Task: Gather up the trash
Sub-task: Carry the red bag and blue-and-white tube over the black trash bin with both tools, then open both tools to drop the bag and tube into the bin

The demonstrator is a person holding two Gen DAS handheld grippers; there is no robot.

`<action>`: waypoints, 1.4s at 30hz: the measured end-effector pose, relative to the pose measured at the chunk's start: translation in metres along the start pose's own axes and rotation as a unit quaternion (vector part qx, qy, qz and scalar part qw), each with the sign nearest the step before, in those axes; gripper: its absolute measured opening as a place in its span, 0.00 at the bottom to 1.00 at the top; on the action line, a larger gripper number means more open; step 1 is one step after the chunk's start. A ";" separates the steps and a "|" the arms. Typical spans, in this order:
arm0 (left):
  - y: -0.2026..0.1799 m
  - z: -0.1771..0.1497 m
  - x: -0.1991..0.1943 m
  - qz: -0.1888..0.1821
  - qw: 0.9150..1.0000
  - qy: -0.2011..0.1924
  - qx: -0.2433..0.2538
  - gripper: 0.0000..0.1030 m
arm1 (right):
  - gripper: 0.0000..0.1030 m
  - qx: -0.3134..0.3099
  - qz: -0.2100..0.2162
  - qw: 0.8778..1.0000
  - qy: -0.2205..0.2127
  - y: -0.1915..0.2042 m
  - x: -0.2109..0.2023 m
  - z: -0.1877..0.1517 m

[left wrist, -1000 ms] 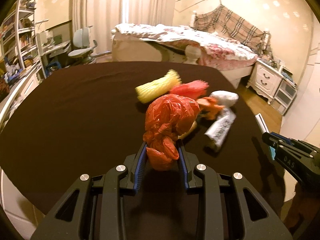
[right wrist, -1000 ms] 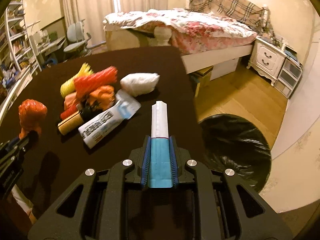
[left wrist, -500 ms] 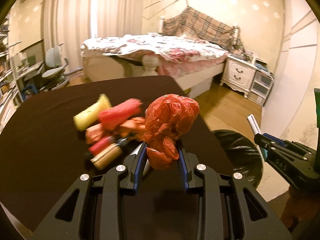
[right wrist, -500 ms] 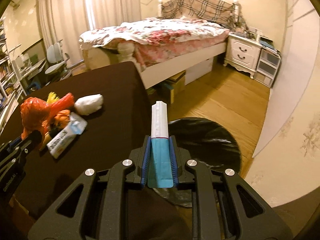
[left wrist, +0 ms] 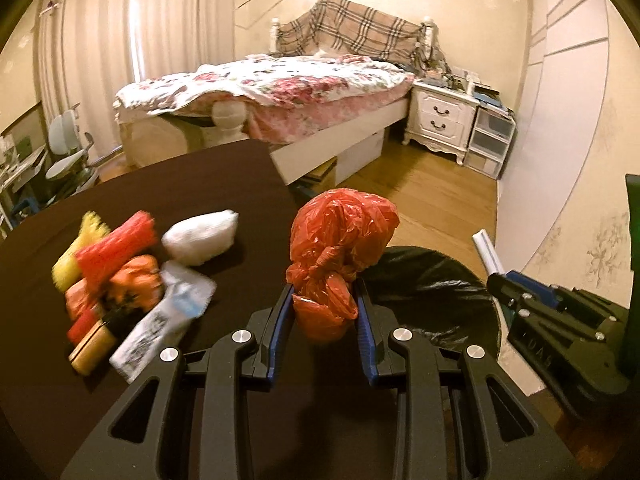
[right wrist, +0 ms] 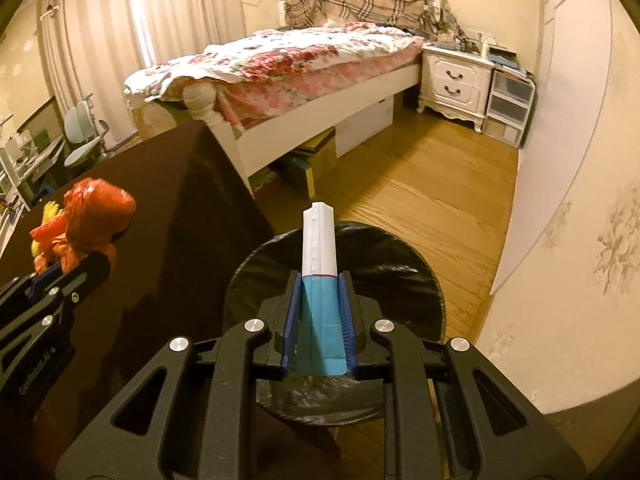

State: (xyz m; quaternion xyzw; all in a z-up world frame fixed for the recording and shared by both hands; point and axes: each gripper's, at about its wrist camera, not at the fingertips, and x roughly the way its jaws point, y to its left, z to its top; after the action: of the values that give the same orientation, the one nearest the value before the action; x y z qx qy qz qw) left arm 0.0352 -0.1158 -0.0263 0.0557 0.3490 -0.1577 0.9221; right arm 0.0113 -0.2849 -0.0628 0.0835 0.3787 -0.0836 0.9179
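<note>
Right wrist view: a blue-and-white carton is gripped by the right gripper above the black-lined bin; a red bag is clamped in the left gripper near the table edge. Release is judged next.

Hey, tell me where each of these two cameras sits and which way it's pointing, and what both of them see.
Left wrist: on the left hand-held gripper, facing the table edge and bin; it clamps a red bag; the right hand-held gripper shows at right.
Right wrist: on the right hand-held gripper, above the bin, clamping a carton; the left hand-held gripper shows at left.
Shared: red bag, bin, table, bed.
</note>
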 end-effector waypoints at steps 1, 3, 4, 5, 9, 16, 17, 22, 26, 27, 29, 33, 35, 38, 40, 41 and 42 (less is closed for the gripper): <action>-0.006 0.003 0.005 -0.001 1.000 0.000 0.005 0.30 | 0.18 0.003 -0.002 1.000 0.002 -0.003 0.003 0.000; -0.012 0.006 0.012 -0.002 1.000 0.003 0.012 0.30 | 0.18 0.008 -0.004 1.000 0.004 -0.009 0.008 0.001; -0.016 0.006 0.014 -0.004 1.000 0.007 0.014 0.30 | 0.18 0.010 -0.007 1.000 0.006 -0.013 0.011 0.001; -0.019 0.007 0.019 -0.007 1.000 0.012 0.017 0.30 | 0.18 0.012 -0.008 1.000 0.008 -0.016 0.015 0.002; -0.027 0.008 0.028 -0.003 1.000 0.023 0.021 0.38 | 0.20 0.021 -0.015 1.000 0.015 -0.026 0.025 0.000; -0.024 0.009 0.024 0.004 1.000 0.017 0.010 0.72 | 0.45 0.032 -0.035 0.999 0.012 -0.034 0.030 -0.005; -0.022 0.008 0.022 0.009 1.000 0.015 0.008 0.73 | 0.46 0.032 -0.037 0.999 0.013 -0.035 0.030 -0.005; -0.007 0.003 0.006 0.026 1.000 0.005 0.000 0.73 | 0.56 0.033 -0.040 0.999 0.010 -0.029 0.022 -0.006; 0.017 -0.006 -0.015 0.045 0.999 -0.008 -0.013 0.73 | 0.64 0.028 -0.028 0.999 0.005 -0.012 0.010 -0.005; 0.024 -0.008 -0.020 0.053 0.998 -0.010 -0.016 0.73 | 0.66 0.026 -0.021 0.999 0.003 -0.005 0.007 -0.004; 0.041 -0.014 -0.029 0.064 0.998 -0.012 -0.024 0.73 | 0.68 0.019 -0.008 1.000 0.001 0.010 0.002 -0.005; 0.078 -0.027 -0.044 0.097 0.994 -0.006 -0.047 0.73 | 0.72 -0.001 0.028 1.000 -0.002 0.046 -0.011 -0.009; 0.094 -0.033 -0.049 0.113 0.992 -0.004 -0.054 0.73 | 0.74 -0.015 0.051 0.999 0.000 0.066 -0.016 -0.011; 0.116 -0.045 -0.052 0.142 0.988 -0.001 -0.062 0.73 | 0.77 -0.036 0.087 0.996 0.007 0.096 -0.020 -0.014; 0.132 -0.053 -0.053 0.156 0.985 0.007 -0.073 0.73 | 0.77 -0.054 0.098 0.994 0.012 0.118 -0.019 -0.015; 0.137 -0.056 -0.055 0.158 0.984 0.009 -0.079 0.73 | 0.77 -0.062 0.103 0.993 0.015 0.127 -0.018 -0.016; 0.144 -0.060 -0.057 0.163 0.983 0.010 -0.088 0.73 | 0.77 -0.068 0.107 0.992 0.016 0.136 -0.017 -0.017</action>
State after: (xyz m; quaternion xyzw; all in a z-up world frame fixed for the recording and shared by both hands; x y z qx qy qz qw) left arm 0.0047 0.0475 -0.0349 0.0321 0.3571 0.0262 0.9331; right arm 0.0178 -0.1473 -0.0504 0.0622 0.3874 0.0430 0.9188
